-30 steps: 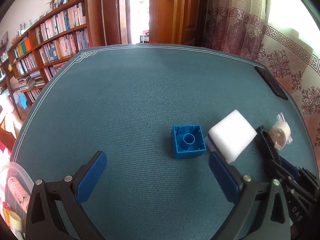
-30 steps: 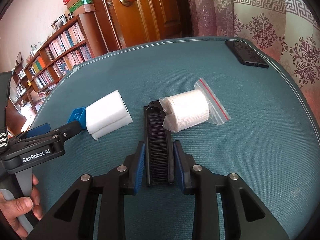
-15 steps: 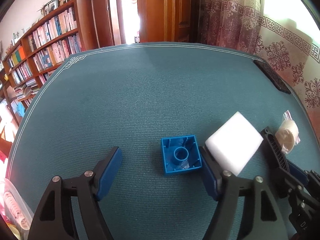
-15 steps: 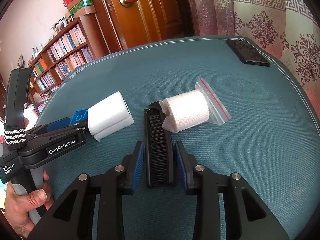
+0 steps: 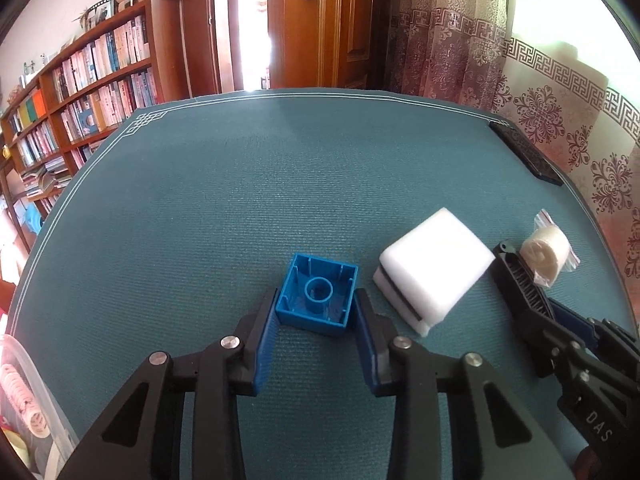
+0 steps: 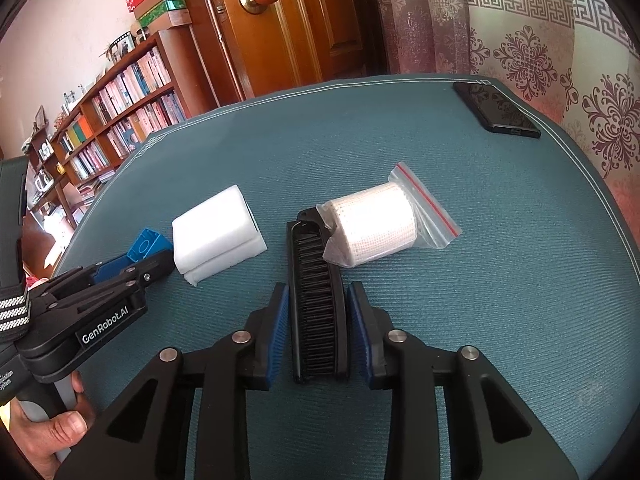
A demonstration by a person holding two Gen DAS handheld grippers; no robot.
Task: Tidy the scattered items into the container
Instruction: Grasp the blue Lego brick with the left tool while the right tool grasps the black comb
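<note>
1. Jaws of the left gripper are closed onto the blue brick, one blue pad against each side, low in the middle of the left wrist frame.
2. Jaws of the right gripper flank the black comb; whether the pads press it, I cannot tell.
3. White sponge lies just right of the brick, left of the comb.
4. Bagged gauze roll rests against the comb's far end.
5. Clear container sits at the lower left edge of the left wrist frame, with items inside.
6. Black phone lies at the upper right, on the teal table.
</note>
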